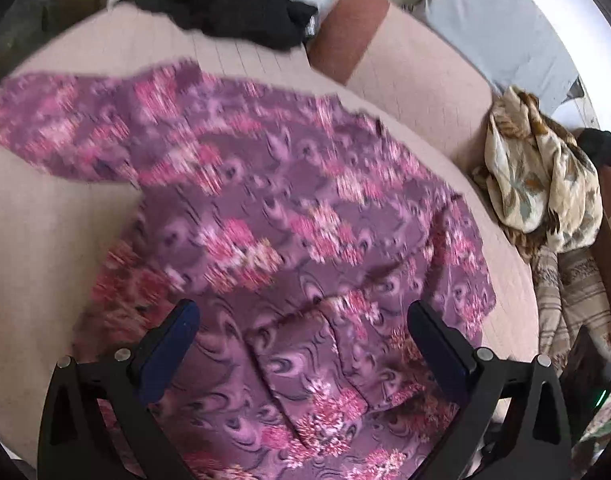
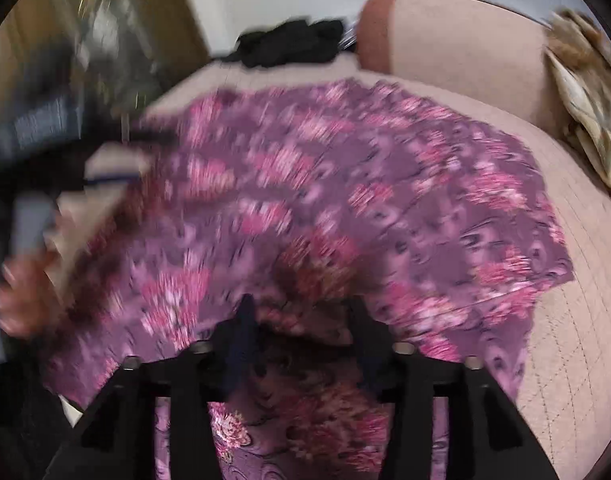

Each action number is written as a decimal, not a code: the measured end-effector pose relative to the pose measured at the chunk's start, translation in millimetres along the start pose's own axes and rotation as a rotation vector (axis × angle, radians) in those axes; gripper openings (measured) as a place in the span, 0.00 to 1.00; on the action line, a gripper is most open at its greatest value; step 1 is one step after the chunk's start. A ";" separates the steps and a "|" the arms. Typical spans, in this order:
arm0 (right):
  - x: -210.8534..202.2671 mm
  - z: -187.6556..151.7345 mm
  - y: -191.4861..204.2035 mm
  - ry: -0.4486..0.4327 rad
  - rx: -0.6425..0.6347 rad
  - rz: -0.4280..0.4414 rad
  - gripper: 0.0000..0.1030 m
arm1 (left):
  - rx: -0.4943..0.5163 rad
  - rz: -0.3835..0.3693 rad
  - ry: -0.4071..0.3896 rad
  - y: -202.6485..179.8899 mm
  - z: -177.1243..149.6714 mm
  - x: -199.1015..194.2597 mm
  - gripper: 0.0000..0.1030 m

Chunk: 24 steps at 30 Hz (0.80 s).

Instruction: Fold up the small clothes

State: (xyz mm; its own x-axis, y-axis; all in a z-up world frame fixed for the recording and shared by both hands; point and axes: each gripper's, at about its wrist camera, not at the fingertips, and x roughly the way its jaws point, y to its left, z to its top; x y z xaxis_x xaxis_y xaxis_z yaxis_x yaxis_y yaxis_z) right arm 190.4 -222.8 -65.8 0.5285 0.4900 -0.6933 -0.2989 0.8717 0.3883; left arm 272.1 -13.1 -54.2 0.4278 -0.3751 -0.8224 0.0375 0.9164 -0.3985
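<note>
A purple floral garment (image 1: 289,216) lay spread on a pink sofa seat (image 1: 37,240) — the left claw (image 1: 303,322) gaped empty above it; the right claw (image 2: 301,316), blurred, stood parted over bunched cloth.

A sofa (image 1: 425,80) with pale pink quilted upholstery carries everything. A purple garment with a pink floral print (image 1: 285,208) is spread over its seat, one sleeve laid out to the side. A crumpled black garment (image 1: 233,12) is seen at the far edge of the seat. A bundled cream and brown patterned cloth (image 1: 541,184) rests against the backrest.
</note>
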 end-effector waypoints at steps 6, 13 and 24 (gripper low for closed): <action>-35.1 -1.1 -95.5 -0.140 0.412 0.055 0.62 | 0.032 0.053 0.101 -16.1 -24.2 25.9 0.83; -26.8 -15.1 -155.1 -0.180 0.700 0.049 0.58 | 0.274 0.281 0.040 -49.2 -45.2 33.5 0.02; -17.0 -23.9 -152.0 -0.198 0.724 0.069 0.43 | 0.161 0.160 -0.142 -17.3 -58.6 -75.0 0.02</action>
State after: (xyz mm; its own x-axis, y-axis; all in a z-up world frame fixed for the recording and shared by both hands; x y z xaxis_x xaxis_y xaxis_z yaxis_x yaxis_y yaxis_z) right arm 207.8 -363.7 -127.5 0.6812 0.4746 -0.5574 0.2249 0.5889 0.7763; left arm 186.4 -9.1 -9.4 0.5620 -0.2107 -0.7998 0.0975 0.9771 -0.1889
